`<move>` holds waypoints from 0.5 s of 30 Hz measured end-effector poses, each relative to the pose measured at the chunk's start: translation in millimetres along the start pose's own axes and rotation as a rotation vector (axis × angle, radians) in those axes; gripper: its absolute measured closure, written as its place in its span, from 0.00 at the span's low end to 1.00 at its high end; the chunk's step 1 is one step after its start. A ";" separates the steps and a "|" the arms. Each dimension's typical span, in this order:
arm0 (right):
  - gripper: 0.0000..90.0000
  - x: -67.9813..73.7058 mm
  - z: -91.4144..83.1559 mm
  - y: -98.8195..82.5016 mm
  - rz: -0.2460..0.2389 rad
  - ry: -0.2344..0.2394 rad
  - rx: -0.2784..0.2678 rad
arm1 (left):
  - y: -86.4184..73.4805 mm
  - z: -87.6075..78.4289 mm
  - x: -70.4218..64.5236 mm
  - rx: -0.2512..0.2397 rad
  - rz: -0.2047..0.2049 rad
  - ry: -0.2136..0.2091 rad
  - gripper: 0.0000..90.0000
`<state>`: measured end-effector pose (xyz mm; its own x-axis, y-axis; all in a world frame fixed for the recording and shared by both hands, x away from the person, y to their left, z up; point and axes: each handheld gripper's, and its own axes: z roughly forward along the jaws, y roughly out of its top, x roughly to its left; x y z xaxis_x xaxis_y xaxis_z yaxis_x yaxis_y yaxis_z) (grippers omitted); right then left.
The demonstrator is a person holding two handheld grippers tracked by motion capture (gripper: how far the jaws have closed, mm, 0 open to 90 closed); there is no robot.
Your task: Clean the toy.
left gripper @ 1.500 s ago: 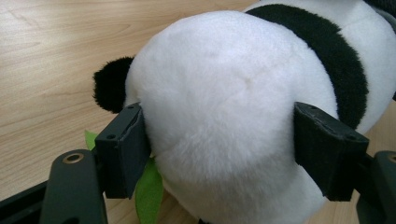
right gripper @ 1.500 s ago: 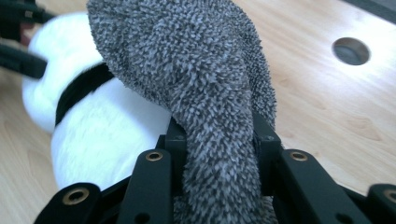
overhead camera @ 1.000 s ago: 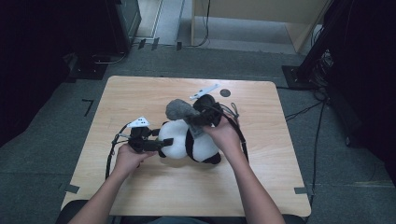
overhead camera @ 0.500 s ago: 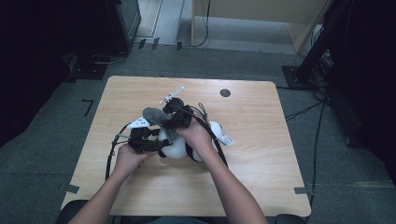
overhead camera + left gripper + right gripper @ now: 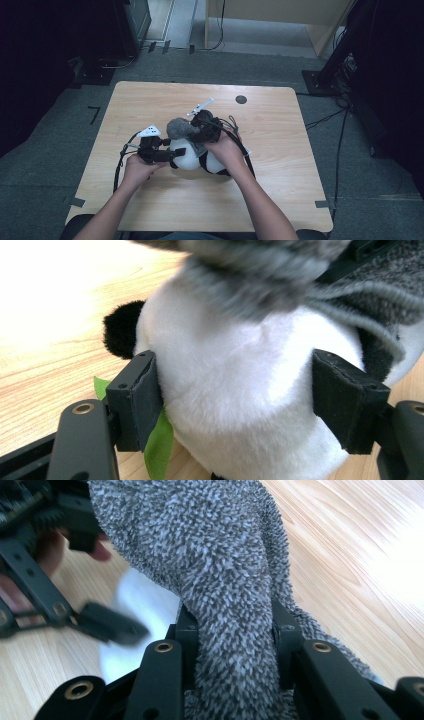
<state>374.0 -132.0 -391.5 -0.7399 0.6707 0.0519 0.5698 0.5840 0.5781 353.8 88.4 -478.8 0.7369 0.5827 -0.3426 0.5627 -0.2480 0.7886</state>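
**Observer:** What have you got in each hand?

**Operator:** My left gripper (image 5: 167,152) clamps the plush panda (image 5: 240,390); its pads (image 5: 142,400) press into the white belly from both sides, with a green leaf (image 5: 159,445) poking out under the near pad. My right gripper (image 5: 232,645) pinches a grey fuzzy cloth (image 5: 220,580) narrowly, so the fabric bunches between the jaws and fans out ahead of them, just over the panda's top.

**Observer:** How do you do this step well?

**Operator:** I judge I'm draping or wiping the cloth over the toy. I keep the left grip steady so the panda doesn't roll on the wooden table (image 5: 150,100), and I bring the cloth down slowly, well ahead of my left jaws, so it doesn't snag them. The plush is soft, so too much squeeze would deform it.

**Observer:** Count?

**Operator:** One panda, one cloth, one leaf, two grippers, one table.
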 end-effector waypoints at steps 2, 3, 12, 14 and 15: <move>0.75 -6.1 -5.6 -6.3 0.007 -0.011 0.006 | 0.0 0.1 -0.1 -0.002 -0.001 -0.001 0.29; 0.75 -9.3 -8.4 -9.5 0.012 -0.014 0.004 | 0.0 0.2 -0.2 -0.004 -0.002 -0.001 0.29; 0.75 -29.7 -33.0 -30.7 0.061 -0.027 -0.046 | 0.0 0.1 -0.4 -0.007 -0.001 -0.003 0.30; 0.74 -32.7 -38.0 -34.7 0.070 -0.030 -0.054 | 0.0 0.0 -0.3 -0.007 -0.001 -0.004 0.30; 0.73 -34.2 -40.4 -36.7 0.074 -0.032 -0.059 | 0.0 0.0 -0.2 -0.007 -0.001 -0.003 0.30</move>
<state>363.9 -194.9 -381.5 -0.6843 0.7257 0.0713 0.5999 0.5047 0.6208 353.6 88.2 -478.8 0.7376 0.5803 -0.3453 0.5611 -0.2421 0.7916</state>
